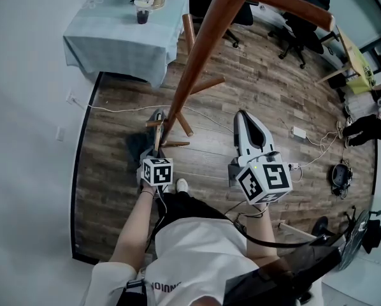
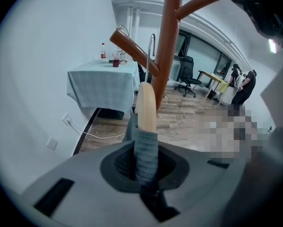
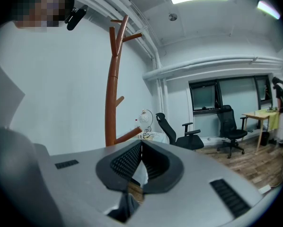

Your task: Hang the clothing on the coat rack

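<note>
grey clothing (image 2: pixel 145 148) clamped in left gripper (image 1: pixel 157 116); right gripper (image 3: pixel 141 144) closed, empty; dark cup (image 1: pixel 142 13) on table (image 1: pixel 114 40).

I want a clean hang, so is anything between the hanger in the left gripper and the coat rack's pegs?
Nothing visible does. The left gripper is shut on the hanger with its grey clothing, and the metal hook lines up right at a coat rack peg, with only open air around them.
</note>
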`<state>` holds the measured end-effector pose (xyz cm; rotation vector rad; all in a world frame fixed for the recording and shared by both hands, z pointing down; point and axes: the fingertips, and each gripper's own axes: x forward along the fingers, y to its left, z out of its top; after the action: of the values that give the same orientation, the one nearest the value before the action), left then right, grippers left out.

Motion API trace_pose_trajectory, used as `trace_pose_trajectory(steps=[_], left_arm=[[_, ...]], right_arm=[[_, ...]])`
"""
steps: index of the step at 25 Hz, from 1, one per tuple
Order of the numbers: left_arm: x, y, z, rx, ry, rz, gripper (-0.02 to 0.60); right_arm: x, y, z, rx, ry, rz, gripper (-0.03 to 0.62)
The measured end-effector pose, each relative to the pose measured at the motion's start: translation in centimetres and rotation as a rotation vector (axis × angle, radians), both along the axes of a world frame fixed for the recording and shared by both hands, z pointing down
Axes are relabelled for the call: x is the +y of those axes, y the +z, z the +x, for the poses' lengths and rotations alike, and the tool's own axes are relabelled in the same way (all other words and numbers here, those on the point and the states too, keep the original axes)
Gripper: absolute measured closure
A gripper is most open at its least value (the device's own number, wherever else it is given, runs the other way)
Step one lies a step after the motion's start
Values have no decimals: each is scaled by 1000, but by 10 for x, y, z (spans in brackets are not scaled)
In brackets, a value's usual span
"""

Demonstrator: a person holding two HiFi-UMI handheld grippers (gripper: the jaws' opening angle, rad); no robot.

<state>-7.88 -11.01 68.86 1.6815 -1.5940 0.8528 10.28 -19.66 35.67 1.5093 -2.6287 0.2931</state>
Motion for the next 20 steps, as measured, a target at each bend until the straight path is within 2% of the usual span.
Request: trace_pose_trajectory(steps=[20], left_arm=[[0, 14, 5, 19, -9, -38, 551]], right_arm=[[-2, 4, 5, 24, 7, -8, 572]])
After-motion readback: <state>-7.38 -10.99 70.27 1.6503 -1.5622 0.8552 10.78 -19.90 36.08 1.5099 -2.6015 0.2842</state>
